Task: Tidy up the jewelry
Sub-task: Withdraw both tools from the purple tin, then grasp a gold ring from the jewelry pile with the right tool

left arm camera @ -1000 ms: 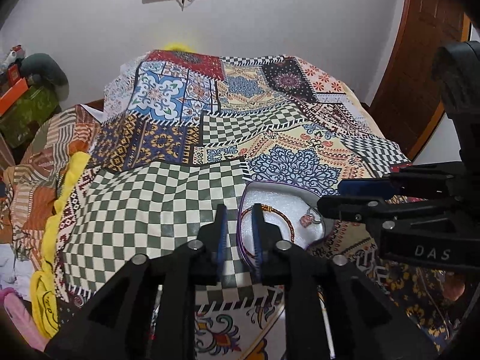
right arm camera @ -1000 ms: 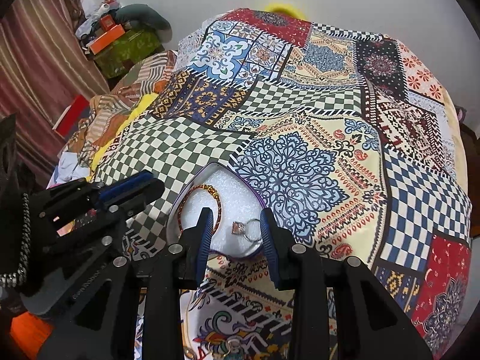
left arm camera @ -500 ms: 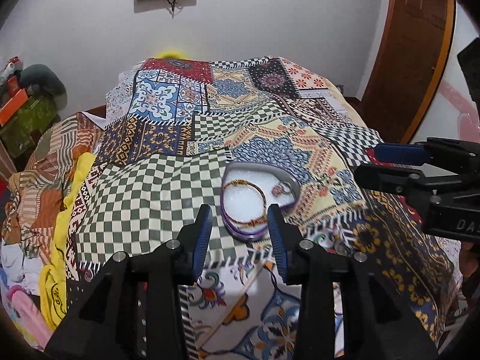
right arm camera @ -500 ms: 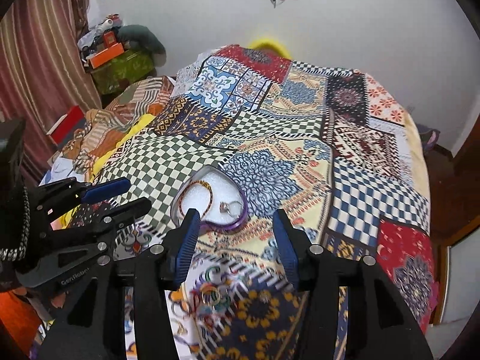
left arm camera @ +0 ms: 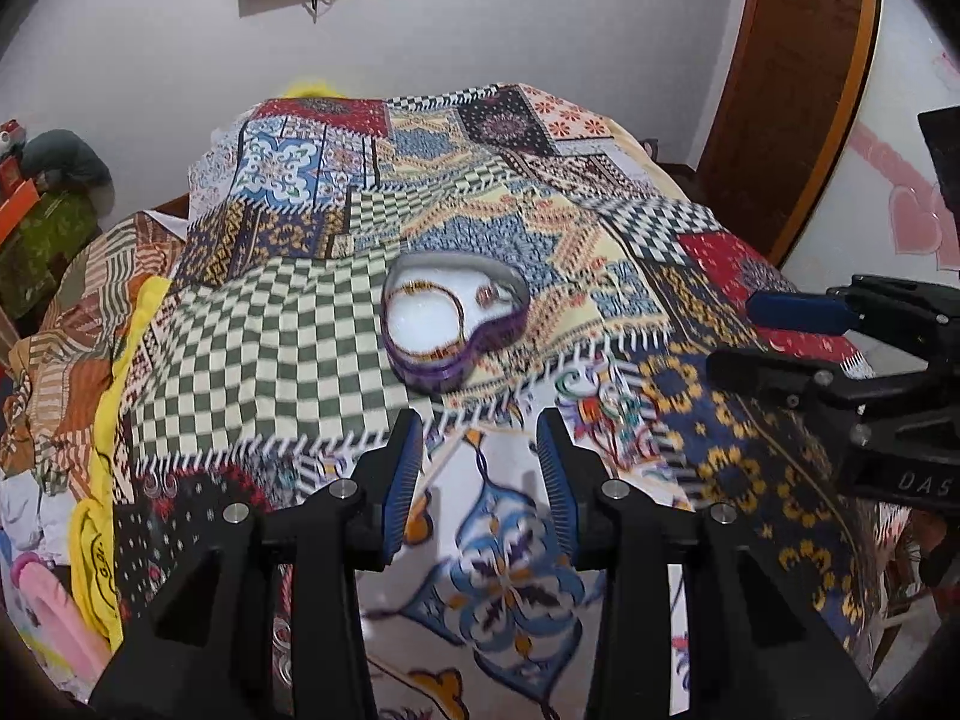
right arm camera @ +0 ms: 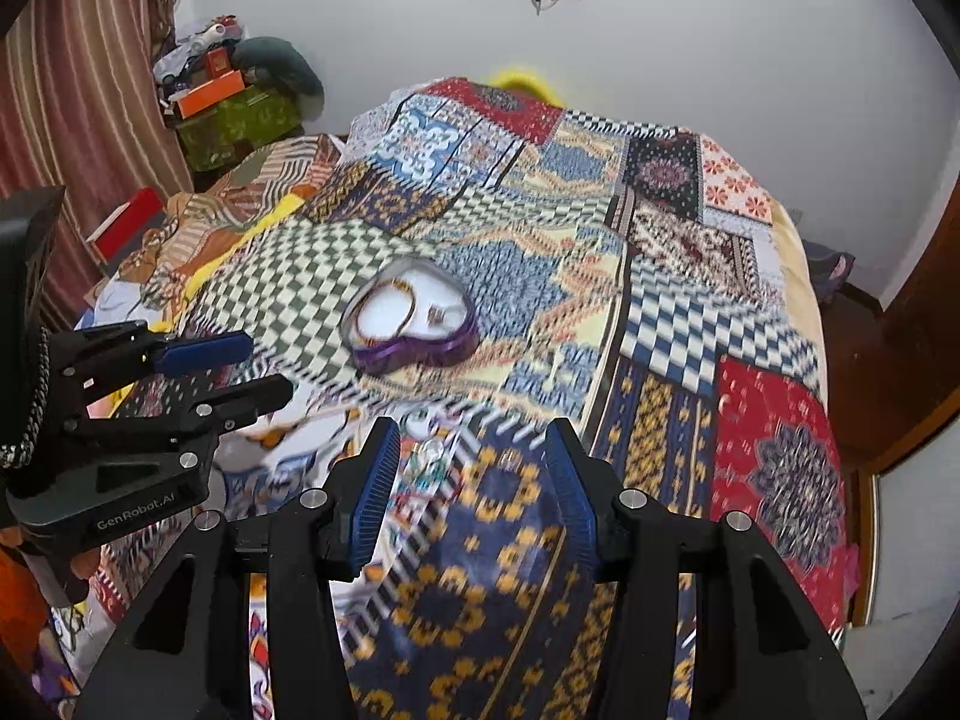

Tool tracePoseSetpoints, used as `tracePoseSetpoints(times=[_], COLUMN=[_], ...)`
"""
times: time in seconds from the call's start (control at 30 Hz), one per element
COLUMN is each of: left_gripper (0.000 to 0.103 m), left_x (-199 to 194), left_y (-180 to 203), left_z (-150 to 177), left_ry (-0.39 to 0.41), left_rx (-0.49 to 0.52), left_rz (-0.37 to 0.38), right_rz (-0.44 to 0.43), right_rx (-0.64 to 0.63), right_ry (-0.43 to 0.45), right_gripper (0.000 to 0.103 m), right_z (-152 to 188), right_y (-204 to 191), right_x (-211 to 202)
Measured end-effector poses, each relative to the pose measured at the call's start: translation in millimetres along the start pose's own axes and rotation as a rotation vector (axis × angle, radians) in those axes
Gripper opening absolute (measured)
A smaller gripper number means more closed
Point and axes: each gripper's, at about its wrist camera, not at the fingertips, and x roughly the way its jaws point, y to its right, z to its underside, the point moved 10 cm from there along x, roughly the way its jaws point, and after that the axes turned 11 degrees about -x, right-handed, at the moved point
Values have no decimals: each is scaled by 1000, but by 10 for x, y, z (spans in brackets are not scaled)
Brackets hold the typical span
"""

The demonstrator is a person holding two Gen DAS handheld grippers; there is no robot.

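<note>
Looking at a heart-shaped jewelry box (left arm camera: 456,324) with purple walls and a white padded floor, sitting on the patchwork bedspread (left arm camera: 288,324); inside it I see a gold bangle (left arm camera: 427,319) on the left lobe and a small ring (left arm camera: 487,295) on the right lobe, the two just beside each other, so I judge the sorting mostly done; no lid is anywhere in view, and whether one has to go on I cannot tell. My left gripper (left arm camera: 480,468) hangs released and empty, blue pads spread wide; the box lies ahead of it, apart from the fingertips and a shade left of centre. My right gripper (right arm camera: 474,480) is likewise spread and holding nothing; from its camera the box (right arm camera: 414,324) sits ahead and slightly left; just between its pads something small and shiny (right arm camera: 431,451) glints on the cloth, too blurred to name; possibly one piece left to collect.
</note>
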Motion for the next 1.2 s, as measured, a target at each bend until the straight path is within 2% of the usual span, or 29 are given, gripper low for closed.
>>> tracePoseSetpoints(times=[0.2, 0.37, 0.7, 0.73, 0.83, 0.93, 0.97, 1.2], left_gripper=[39, 39, 39, 39, 39, 39, 39, 39], left_x=[-16, -37, -27, -22, -15, -9, -4, 105], left_y=[-54, -169, -328, -318, -252, -161, -133, 38], left_z=[258, 417, 583, 581, 556, 519, 514, 478], left_ry=[-38, -57, -77, -77, -74, -62, -62, -69], left_rx=[-3, -10, -41, -40, -29, -8, -5, 8], left_rz=[-5, -24, -18, -15, -3, 8, 14, 40], right_rz=[-91, -120, -85, -84, -83, -81, -80, -70], right_rx=[3, -19, -89, -95, -106, -100, -98, -47], right_ry=[-59, -113, -144, -142, -136, -126, -123, -102], right_gripper=[47, 47, 46, 42, 22, 20, 8, 8], right_z=[273, 401, 439, 445, 453, 456, 458, 506], right_y=[-345, -569, -704, -707, -711, -692, -687, -501], right_x=[133, 303, 444, 447, 440, 420, 410, 292])
